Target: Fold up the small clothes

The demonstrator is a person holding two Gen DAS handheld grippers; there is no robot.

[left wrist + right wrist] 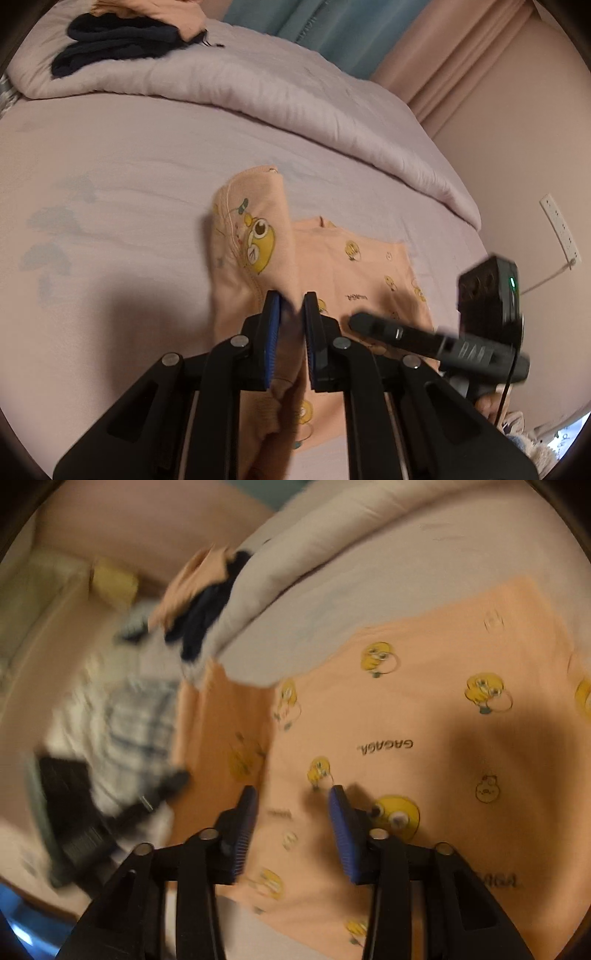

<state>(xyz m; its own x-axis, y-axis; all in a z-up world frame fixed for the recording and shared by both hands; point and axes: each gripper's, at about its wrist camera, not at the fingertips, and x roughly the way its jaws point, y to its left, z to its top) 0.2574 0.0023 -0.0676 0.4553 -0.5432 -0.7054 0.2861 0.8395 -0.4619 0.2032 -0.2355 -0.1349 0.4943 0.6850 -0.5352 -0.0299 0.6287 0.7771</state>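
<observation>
A small peach garment printed with yellow ducks lies on the pale lilac bed sheet. My left gripper is shut on a fold of the garment and holds that part lifted, so it hangs as a flap above the rest. My right gripper is open, with its blue pads just above the flat part of the garment. It also shows in the left wrist view, at the right of the garment. The right view is blurred.
A rolled lilac duvet lies along the far side of the bed, with dark blue clothes and a peach piece on top. A wall with a white socket strip is at the right. Curtains hang behind.
</observation>
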